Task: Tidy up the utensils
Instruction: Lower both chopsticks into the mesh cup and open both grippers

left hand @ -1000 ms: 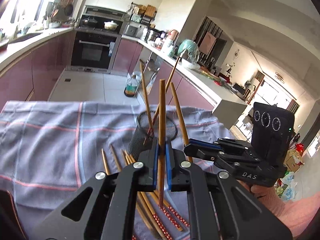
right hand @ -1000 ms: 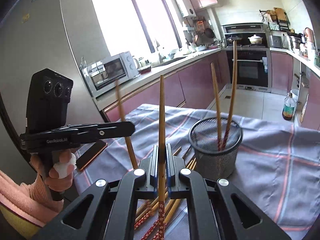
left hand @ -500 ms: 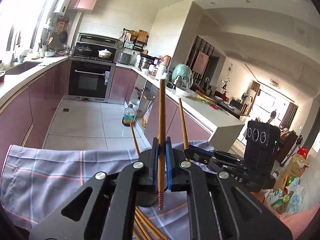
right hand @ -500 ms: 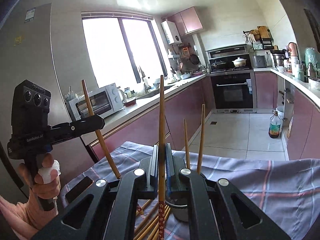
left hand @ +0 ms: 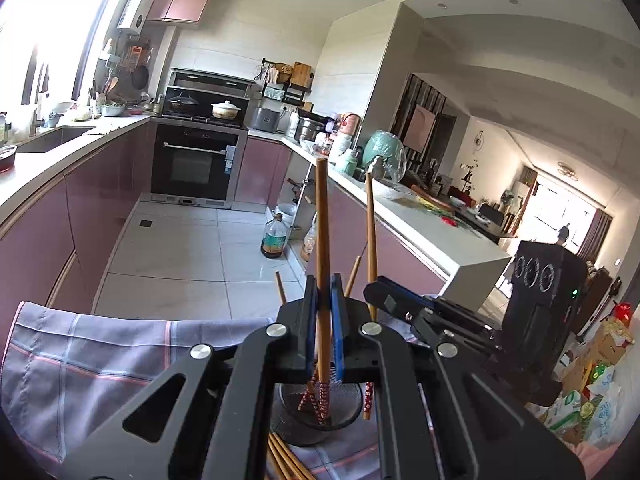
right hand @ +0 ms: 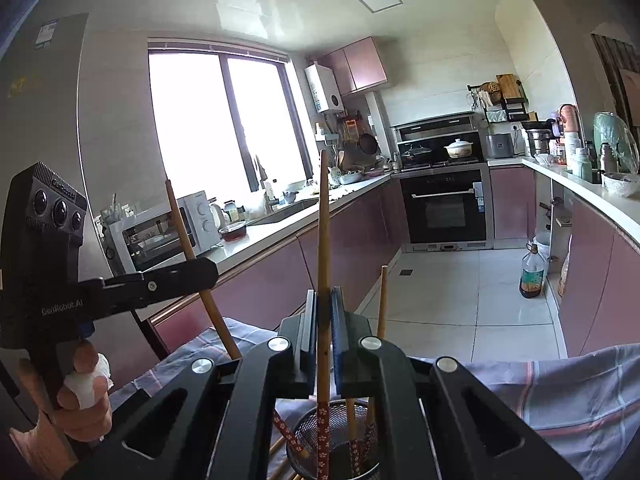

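My left gripper (left hand: 323, 308) is shut on an upright wooden chopstick (left hand: 321, 220). Its red patterned lower end hangs over the black mesh cup (left hand: 344, 420) below. My right gripper (right hand: 323, 312) is shut on a second upright chopstick (right hand: 322, 232), whose patterned end reaches down at the mouth of the mesh cup (right hand: 308, 432). Each gripper shows in the other's view: the right gripper (left hand: 376, 292) at the right with its chopstick (left hand: 371, 232), the left gripper (right hand: 208, 270) at the left with its slanted chopstick (right hand: 182, 220). Two more chopsticks (right hand: 383, 300) stand in the cup.
A grey checked cloth (left hand: 100, 352) covers the table. Several loose chopsticks (left hand: 284, 460) lie on it beside the cup. A person's hand (right hand: 80, 396) holds the left gripper's handle. Beyond the table are a tiled floor, pink kitchen cabinets and an oven.
Both grippers have risen with their chopsticks and drawn in over the cup. The cup and cloth have sunk to the bottom of both views.
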